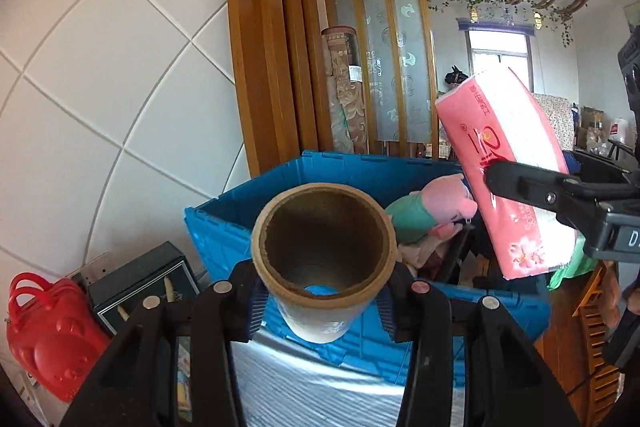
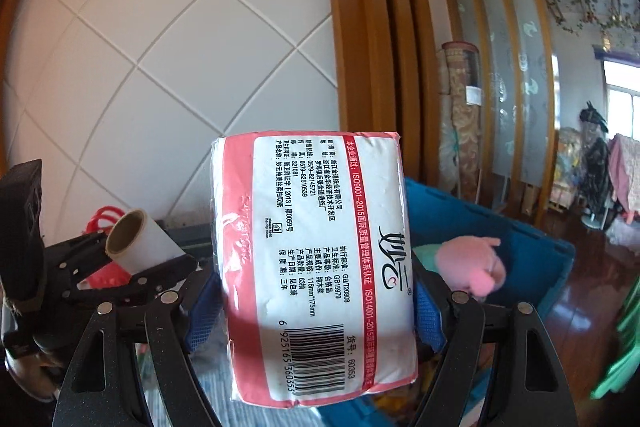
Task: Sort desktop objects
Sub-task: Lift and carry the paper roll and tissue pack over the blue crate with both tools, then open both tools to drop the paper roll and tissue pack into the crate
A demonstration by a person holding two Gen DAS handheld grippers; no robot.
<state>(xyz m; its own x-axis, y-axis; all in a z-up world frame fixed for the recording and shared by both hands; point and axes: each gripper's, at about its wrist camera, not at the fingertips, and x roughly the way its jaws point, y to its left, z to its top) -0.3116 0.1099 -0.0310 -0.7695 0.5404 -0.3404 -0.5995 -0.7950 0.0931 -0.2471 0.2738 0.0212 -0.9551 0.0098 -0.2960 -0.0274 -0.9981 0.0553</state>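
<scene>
My left gripper (image 1: 323,287) is shut on a brown cardboard tube (image 1: 320,319) with a white wrap, whose open end faces the camera. My right gripper (image 2: 316,311) is shut on a pink and white tissue pack (image 2: 316,267), its blue pads pressing both long sides. In the left wrist view the tissue pack (image 1: 500,131) hangs tilted at the right, clamped by the right gripper (image 1: 532,187), above the open blue crate (image 1: 360,171). A pink plush pig (image 1: 436,203) lies inside that crate. The right wrist view shows the left gripper (image 2: 132,267) with the tube (image 2: 136,239) at lower left.
A red plastic basket (image 1: 44,339) and a black box (image 1: 140,283) sit by the white tiled wall, left of the crate. A wooden partition (image 1: 272,47) rises behind it. Silver sheeting (image 1: 312,387) lies below my left gripper. Dark wood floor (image 2: 580,307) lies beyond the blue crate (image 2: 520,239).
</scene>
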